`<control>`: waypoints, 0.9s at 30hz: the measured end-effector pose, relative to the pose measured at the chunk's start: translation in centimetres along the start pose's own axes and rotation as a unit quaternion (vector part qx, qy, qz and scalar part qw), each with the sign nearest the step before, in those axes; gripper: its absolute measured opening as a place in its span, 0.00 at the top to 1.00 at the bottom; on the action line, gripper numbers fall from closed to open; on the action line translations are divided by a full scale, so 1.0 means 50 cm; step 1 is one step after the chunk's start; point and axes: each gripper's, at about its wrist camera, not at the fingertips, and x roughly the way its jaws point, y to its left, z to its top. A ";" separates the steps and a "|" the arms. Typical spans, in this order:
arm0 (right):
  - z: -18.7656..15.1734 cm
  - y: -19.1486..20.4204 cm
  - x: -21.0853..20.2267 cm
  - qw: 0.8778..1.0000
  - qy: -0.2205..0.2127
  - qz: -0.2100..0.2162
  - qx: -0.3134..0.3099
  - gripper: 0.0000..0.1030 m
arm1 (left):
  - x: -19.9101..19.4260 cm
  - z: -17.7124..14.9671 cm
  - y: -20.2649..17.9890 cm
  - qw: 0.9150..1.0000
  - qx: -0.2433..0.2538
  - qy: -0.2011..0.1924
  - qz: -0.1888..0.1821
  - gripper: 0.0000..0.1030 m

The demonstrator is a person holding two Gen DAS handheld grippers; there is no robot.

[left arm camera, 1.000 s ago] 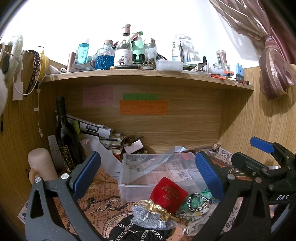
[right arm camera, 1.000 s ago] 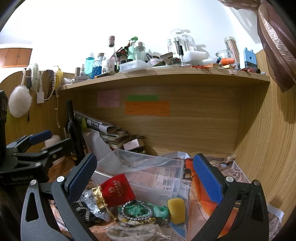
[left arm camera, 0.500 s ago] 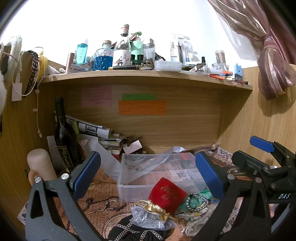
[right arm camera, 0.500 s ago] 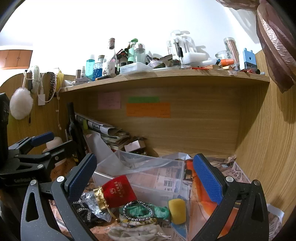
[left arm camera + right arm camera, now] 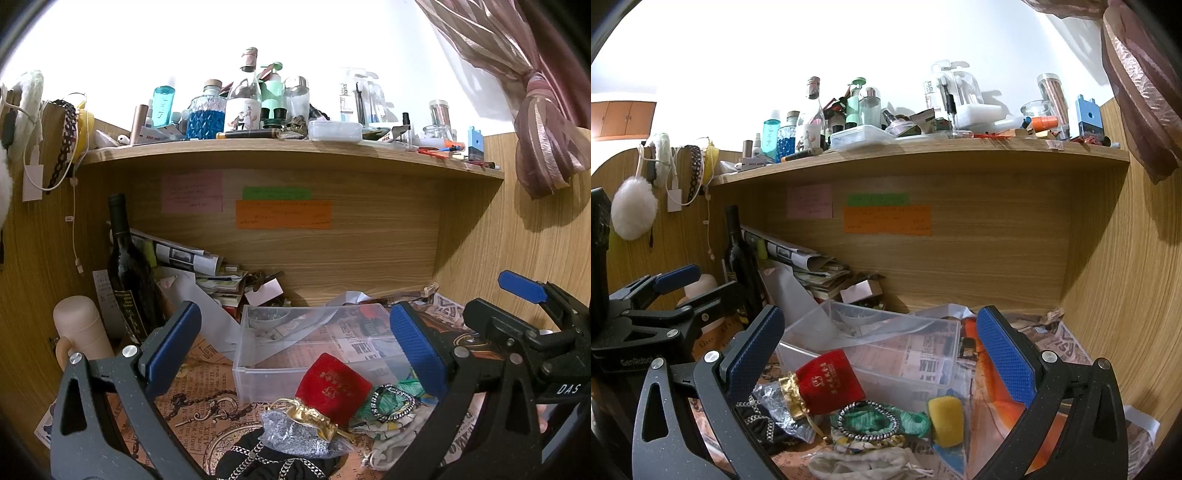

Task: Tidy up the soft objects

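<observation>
Your clear plastic bin (image 5: 310, 350) holds only a sheet of clear film, no soft items. The red velvet pouch (image 5: 332, 387) leans against its front wall, the green scrunchie (image 5: 882, 421) just beside. Only your right view shows the yellow sponge (image 5: 945, 421). Your left gripper (image 5: 295, 343) and right gripper (image 5: 879, 347) hover above the pile, jaws wide apart, holding nothing.

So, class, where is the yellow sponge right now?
In the right wrist view, the yellow sponge lies low and right of centre, just right of the green fabric, in front of the clear plastic box.
</observation>
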 end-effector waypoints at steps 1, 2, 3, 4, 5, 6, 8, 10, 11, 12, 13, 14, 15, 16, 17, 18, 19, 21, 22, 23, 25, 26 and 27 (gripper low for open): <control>0.000 0.000 0.000 1.000 0.000 0.000 0.000 0.00 | 0.000 0.000 -0.001 1.000 0.000 0.000 0.000 0.00; 0.000 0.001 0.001 1.000 0.000 0.000 0.000 0.00 | 0.000 0.000 0.000 1.000 0.000 0.000 0.000 0.00; 0.000 0.002 0.001 1.000 0.000 0.001 0.000 0.00 | 0.000 0.000 0.000 1.000 0.000 0.000 0.000 0.00; 0.000 0.002 0.001 1.000 0.001 0.001 0.000 0.00 | 0.000 0.000 0.000 1.000 0.000 0.000 0.000 0.00; 0.000 0.003 0.002 1.000 0.001 0.001 0.000 0.00 | 0.000 0.000 0.000 1.000 0.000 0.001 0.000 0.00; -0.001 0.004 0.003 1.000 0.001 0.001 0.000 0.00 | 0.000 0.000 0.000 1.000 -0.001 0.001 0.000 0.00; -0.001 0.004 0.002 1.000 0.001 0.001 0.000 0.00 | 0.000 -0.001 0.000 1.000 -0.001 0.001 0.000 0.00; 0.000 0.004 0.002 1.000 0.001 0.001 0.000 0.00 | 0.000 -0.001 -0.001 1.000 -0.001 0.001 -0.001 0.00; 0.000 0.004 0.002 1.000 0.001 0.001 0.000 0.00 | 0.000 -0.001 -0.001 1.000 -0.001 0.001 -0.001 0.00; 0.000 0.004 0.002 1.000 0.001 0.001 0.000 0.00 | 0.001 -0.001 0.000 1.000 -0.001 0.001 0.000 0.00; 0.000 0.005 0.003 1.000 0.001 0.001 -0.001 0.00 | 0.001 -0.001 0.000 1.000 -0.001 0.001 -0.001 0.00; 0.000 0.003 0.003 1.000 0.001 0.001 0.000 0.00 | 0.001 -0.001 -0.001 1.000 -0.001 0.001 -0.001 0.00; 0.000 0.002 0.003 1.000 0.001 0.002 0.000 0.00 | 0.001 -0.002 0.001 1.000 -0.001 0.002 -0.001 0.00; 0.000 0.002 0.003 1.000 0.001 0.002 0.000 0.00 | 0.002 -0.003 0.001 1.000 -0.001 0.002 -0.001 0.00; 0.000 0.002 0.003 1.000 0.001 0.002 0.000 0.00 | 0.003 -0.004 0.001 1.000 -0.001 0.003 -0.001 0.00; -0.001 0.002 0.003 1.000 0.002 0.001 0.000 0.00 | 0.006 -0.007 0.002 1.000 -0.002 0.004 -0.002 0.00; -0.001 0.003 0.004 1.000 0.002 0.001 0.000 0.00 | 0.008 -0.008 0.002 1.000 -0.002 0.005 -0.002 0.00; -0.004 0.004 0.007 1.000 0.005 -0.001 0.001 0.00 | 0.012 -0.010 0.002 1.000 -0.002 0.008 -0.003 0.00; -0.006 0.003 0.009 1.000 0.006 -0.002 0.002 0.00 | 0.014 -0.011 0.002 1.000 -0.002 0.010 -0.003 0.00; -0.008 0.000 0.012 1.000 0.009 -0.004 0.003 0.00 | 0.017 -0.013 0.002 1.000 -0.002 0.013 -0.003 0.00; -0.015 -0.008 0.017 1.000 0.014 -0.009 0.007 0.00 | 0.026 -0.017 0.003 1.000 -0.003 0.020 -0.006 0.00; -0.019 -0.012 0.021 1.000 0.018 -0.011 0.008 0.00 | 0.032 -0.019 0.005 1.000 -0.003 0.026 -0.008 0.00; -0.023 -0.017 0.024 1.000 0.023 -0.015 0.010 0.00 | 0.039 -0.023 0.007 0.999 -0.004 0.033 -0.010 0.00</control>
